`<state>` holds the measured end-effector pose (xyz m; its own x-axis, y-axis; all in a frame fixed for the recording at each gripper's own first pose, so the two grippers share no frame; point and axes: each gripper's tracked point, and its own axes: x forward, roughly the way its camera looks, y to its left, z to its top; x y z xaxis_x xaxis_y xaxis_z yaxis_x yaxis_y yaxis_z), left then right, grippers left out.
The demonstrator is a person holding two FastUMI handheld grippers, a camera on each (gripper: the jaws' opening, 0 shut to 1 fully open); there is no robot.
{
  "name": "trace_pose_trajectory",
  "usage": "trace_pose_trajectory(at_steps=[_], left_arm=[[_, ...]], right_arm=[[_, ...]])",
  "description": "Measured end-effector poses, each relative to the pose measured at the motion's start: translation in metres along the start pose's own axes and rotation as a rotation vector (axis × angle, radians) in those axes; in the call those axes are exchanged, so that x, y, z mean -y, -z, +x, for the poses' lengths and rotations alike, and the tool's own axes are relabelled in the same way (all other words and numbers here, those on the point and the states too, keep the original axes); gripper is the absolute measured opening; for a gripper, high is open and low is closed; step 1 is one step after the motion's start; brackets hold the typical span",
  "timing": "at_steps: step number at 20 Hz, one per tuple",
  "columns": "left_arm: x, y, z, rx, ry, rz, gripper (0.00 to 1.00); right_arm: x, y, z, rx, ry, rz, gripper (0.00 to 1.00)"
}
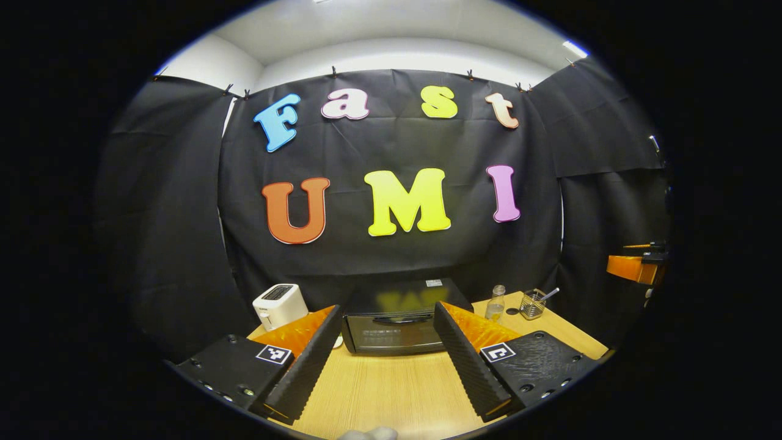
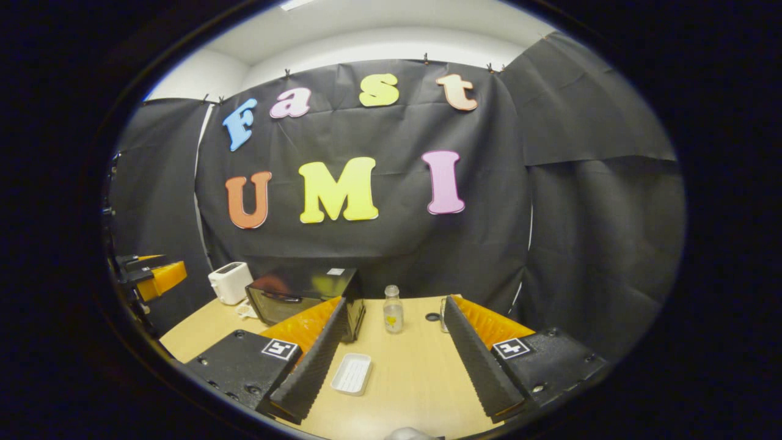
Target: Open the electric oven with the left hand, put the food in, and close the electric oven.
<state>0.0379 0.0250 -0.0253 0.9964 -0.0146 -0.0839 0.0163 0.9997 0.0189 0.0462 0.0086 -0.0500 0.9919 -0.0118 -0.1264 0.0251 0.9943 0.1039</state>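
The wooden bench [image 1: 391,391] carries everything, and the booth's black cloth wall hangs behind its far edge. The largest thing on it is the black electric oven [image 1: 397,321], which stands at the far edge, left of the middle; its door is closed, with the handle running across the top of the glass. In the right gripper view the oven [image 2: 299,293] sits toward the far left part of the bench.

The left tool [image 1: 383,354] hangs above the near edge with its fingers spread wide apart and nothing between them, the oven framed in the gap. The right tool [image 2: 396,360] is likewise held wide apart and empty over the near edge.

A white toaster [image 1: 280,304] stands at the far left corner, just beside the oven. A white rectangular tray [image 2: 352,373] lies flat on the bench in front of the oven's right end; I cannot tell what it holds. A small clear bottle [image 2: 393,310] stands upright to the right of the oven, a dark round cap [image 2: 433,317] lies on the bench near it, and a wire basket [image 1: 533,304] with a utensil in it stands toward the far right corner.
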Motion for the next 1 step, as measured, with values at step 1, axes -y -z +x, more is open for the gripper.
trace_pose_trajectory(at_steps=[1], left_arm=[[0.0019,0.0004,-0.0007,-0.002,0.002,-0.002,0.97]], right_arm=[[0.0019,0.0016,0.0000,-0.001,0.003,0.001,1.00]])
